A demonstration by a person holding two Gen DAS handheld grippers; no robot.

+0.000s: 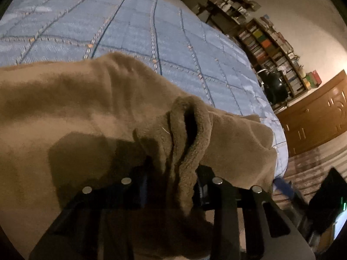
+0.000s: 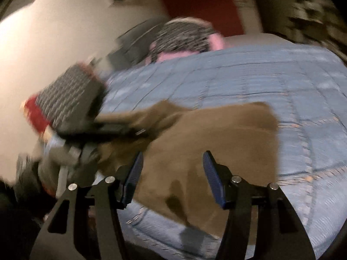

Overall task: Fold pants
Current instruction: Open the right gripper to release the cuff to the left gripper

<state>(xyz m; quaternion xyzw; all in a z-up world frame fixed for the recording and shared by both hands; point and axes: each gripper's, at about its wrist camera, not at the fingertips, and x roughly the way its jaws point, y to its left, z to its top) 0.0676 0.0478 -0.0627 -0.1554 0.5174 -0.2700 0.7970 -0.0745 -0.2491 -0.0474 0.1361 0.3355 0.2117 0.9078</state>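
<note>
Brown fleece pants (image 1: 86, 108) lie on a blue quilted bedspread (image 1: 130, 28). My left gripper (image 1: 173, 173) is shut on a bunched fold of the pants, and the fabric hides its fingertips. In the right wrist view the pants (image 2: 195, 134) lie spread on the bedspread (image 2: 282, 82). My right gripper (image 2: 172, 162) is open and empty just above them, its blue pads (image 2: 211, 173) apart. The other gripper (image 2: 108, 127) shows at the left, on the pants' edge. This view is motion-blurred.
A bookshelf (image 1: 271, 49), a dark chair (image 1: 275, 86) and a wooden cabinet (image 1: 314, 112) stand beyond the bed's right edge. A striped rug (image 1: 308, 169) covers the floor. Pillows (image 2: 184, 36) lie at the bed's far end. A patterned sleeve (image 2: 69, 95) shows at left.
</note>
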